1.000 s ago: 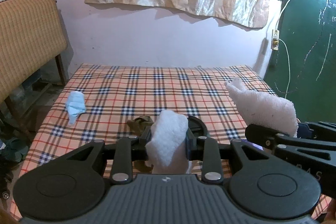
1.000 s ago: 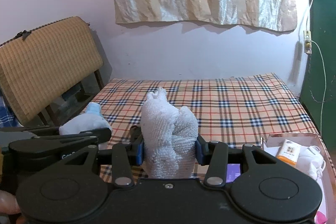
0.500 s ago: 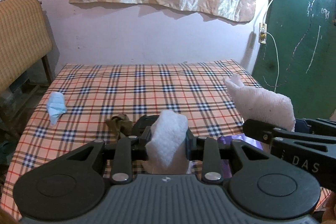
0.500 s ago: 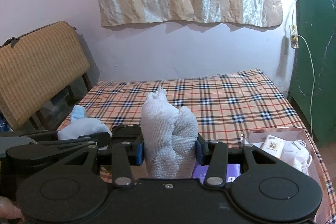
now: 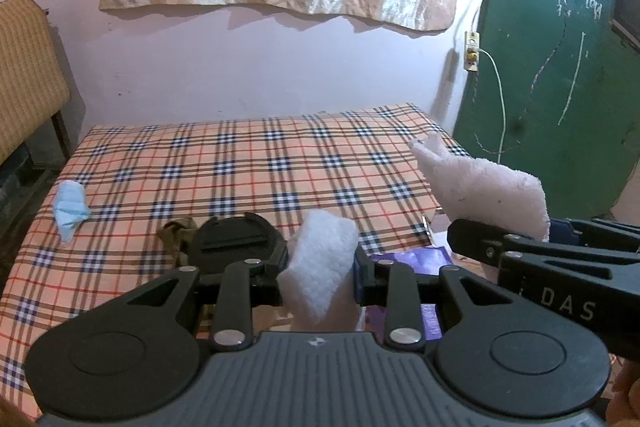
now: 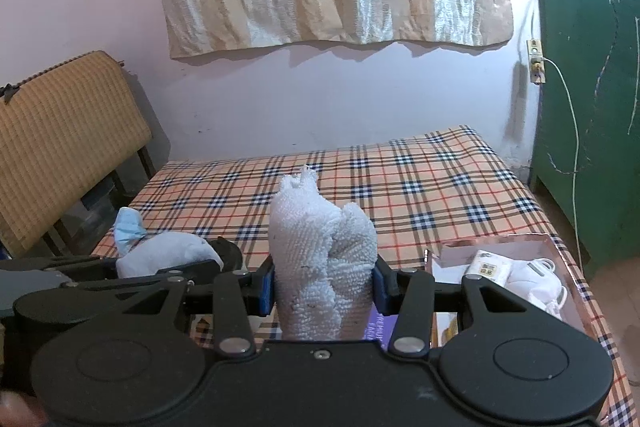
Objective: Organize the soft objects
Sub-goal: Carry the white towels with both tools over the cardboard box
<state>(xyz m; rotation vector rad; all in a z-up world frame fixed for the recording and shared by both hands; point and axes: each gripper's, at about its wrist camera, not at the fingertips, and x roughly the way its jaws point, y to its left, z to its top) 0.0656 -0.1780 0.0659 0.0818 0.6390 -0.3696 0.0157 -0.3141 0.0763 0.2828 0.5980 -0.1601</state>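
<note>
Checked cloth (image 5: pixel 248 179) is spread over a table against a pink wall (image 5: pixel 260 67). White towels (image 6: pixel 322 259) (image 5: pixel 320 267) are clamped above it by both grippers (image 6: pixel 324 283) (image 5: pixel 320 279). Since earlier, the view is shifted rightward.

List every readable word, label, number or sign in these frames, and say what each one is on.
"DAS": on the side of the right gripper, seen from the left wrist view; any letters before it are hidden.
Purple packet behind the white towel: pale lettering, too blurred to read.
Small white box in the tray: printed code label, too small to read.
Green door: chalk scribbles, illegible.
</note>
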